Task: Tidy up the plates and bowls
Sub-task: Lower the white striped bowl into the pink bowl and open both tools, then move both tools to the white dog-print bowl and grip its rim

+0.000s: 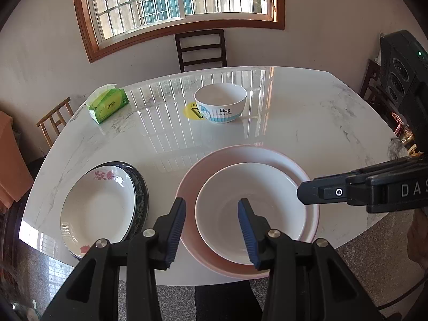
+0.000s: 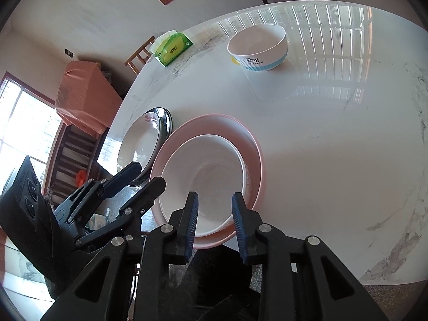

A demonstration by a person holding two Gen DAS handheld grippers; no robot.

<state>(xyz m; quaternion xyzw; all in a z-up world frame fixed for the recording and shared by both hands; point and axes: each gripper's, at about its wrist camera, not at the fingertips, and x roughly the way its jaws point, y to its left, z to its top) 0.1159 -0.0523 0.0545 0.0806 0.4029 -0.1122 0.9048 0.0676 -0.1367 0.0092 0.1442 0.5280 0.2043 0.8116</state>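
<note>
1. Two stacks are seen from the left wrist: a white shallow ceramic bowl [image 1: 251,211] nested in a pink round plate [image 1: 192,184], straight ahead of the left gripper [image 1: 212,231], whose jaws stand apart and empty; a white floral plate [image 1: 99,203] lies left, a printed white bowl [image 1: 220,103] far across the glossy marble desk [image 1: 307,123].

2. From the right wrist, the right gripper [image 2: 215,224] is seen with narrowly parted, empty jaws over the white bowl's near rim; a window and chair lie beyond.
</note>
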